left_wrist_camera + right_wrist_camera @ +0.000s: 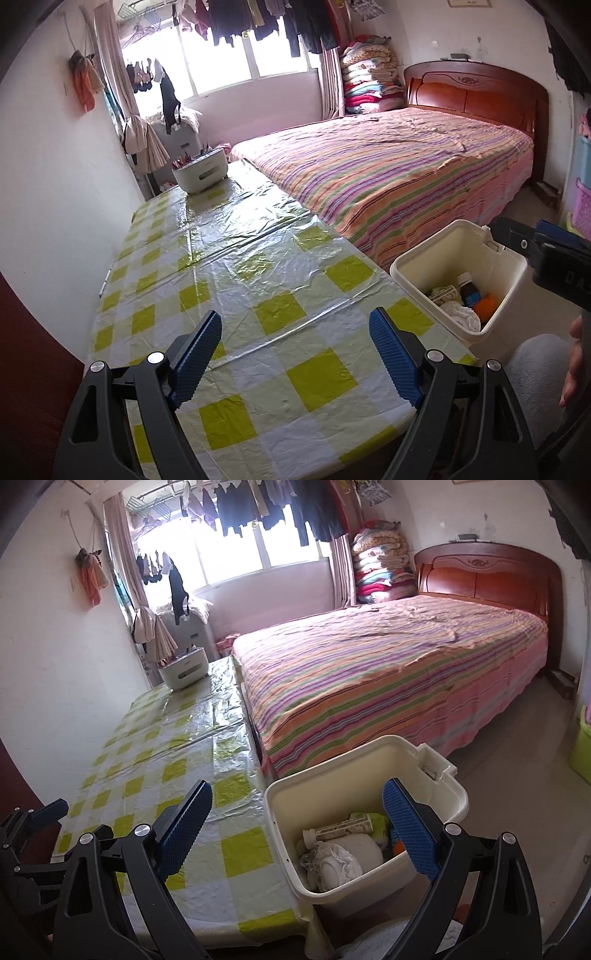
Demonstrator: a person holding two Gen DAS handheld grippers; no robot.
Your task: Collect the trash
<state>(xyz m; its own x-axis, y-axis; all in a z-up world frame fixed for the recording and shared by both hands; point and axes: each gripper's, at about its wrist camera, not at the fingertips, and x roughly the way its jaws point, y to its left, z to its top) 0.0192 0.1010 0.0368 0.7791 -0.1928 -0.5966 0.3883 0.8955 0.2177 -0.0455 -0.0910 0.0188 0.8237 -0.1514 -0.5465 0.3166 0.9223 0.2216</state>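
A cream plastic bin [458, 269] [365, 764] stands on the floor between the table and the bed. Inside it lie a dark bottle [469, 290], an orange item [487, 305], white crumpled trash [345, 860] and a pale tube [341, 830]. My left gripper [297, 358] hangs open over the checked tablecloth [236, 280] [147, 760] with nothing between its fingers. My right gripper [297, 829] is open too, its right finger above the bin's inside and its left finger over the table edge. In the left wrist view the right gripper's body [554, 254] shows beside the bin.
A white pen holder [199, 171] [183, 672] sits at the table's far end. A striped bed [399, 173] [388, 672] runs along the right of the table. A white wall [55, 184] borders the left. A hand [574, 365] shows at the right edge. Storage baskets [583, 206] stand at far right.
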